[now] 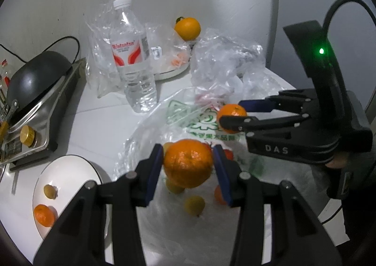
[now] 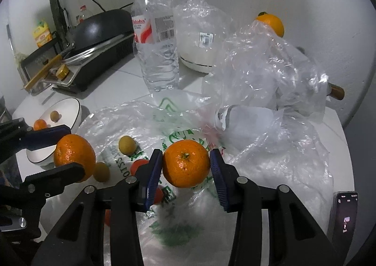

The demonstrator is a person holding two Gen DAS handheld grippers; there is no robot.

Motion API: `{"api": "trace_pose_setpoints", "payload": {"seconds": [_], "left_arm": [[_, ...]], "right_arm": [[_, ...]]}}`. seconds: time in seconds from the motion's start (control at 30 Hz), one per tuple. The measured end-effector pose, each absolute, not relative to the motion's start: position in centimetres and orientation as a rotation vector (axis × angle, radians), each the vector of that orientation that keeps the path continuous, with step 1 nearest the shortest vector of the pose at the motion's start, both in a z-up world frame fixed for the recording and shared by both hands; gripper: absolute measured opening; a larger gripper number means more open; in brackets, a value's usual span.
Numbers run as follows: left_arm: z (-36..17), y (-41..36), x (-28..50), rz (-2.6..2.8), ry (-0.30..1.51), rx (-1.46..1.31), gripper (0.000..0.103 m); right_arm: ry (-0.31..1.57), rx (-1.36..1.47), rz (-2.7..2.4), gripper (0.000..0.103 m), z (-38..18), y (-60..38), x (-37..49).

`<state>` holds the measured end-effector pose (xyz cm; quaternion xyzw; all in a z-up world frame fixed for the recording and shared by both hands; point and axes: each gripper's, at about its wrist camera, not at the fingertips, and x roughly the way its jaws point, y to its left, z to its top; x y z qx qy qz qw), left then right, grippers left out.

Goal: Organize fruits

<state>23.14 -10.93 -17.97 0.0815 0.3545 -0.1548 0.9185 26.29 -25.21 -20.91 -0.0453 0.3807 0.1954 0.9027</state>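
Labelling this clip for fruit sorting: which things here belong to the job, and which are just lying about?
Belongs to the job:
left gripper, shut on an orange
right gripper, shut on another orange
white plate with two small fruits
printed bag with loose fruit

Lying about:
water bottle
black pan
phone

A clear water bottle with a white cap and a red-and-white label stands upright on the white table, and everything else is placed from it. To its left a black pan rests on a steel-edged cooker, with a yellow carton farther left by the wall; close behind the bottle lies crumpled clear plastic. Far off to its right, at the table's near edge, lies what looks like a dark phone with a lit screen.
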Motion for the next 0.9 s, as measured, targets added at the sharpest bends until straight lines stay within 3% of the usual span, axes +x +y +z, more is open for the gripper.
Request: {"api": "trace_pose_setpoints", "payload": {"seconds": [0.9], "left_arm": [[-15.9,-7.3,18.5,-0.279,0.663,0.128,0.045]], "right_arm": [[0.715,-0.067,0.388,0.044,-17.3,-24.2,20.4]]}}
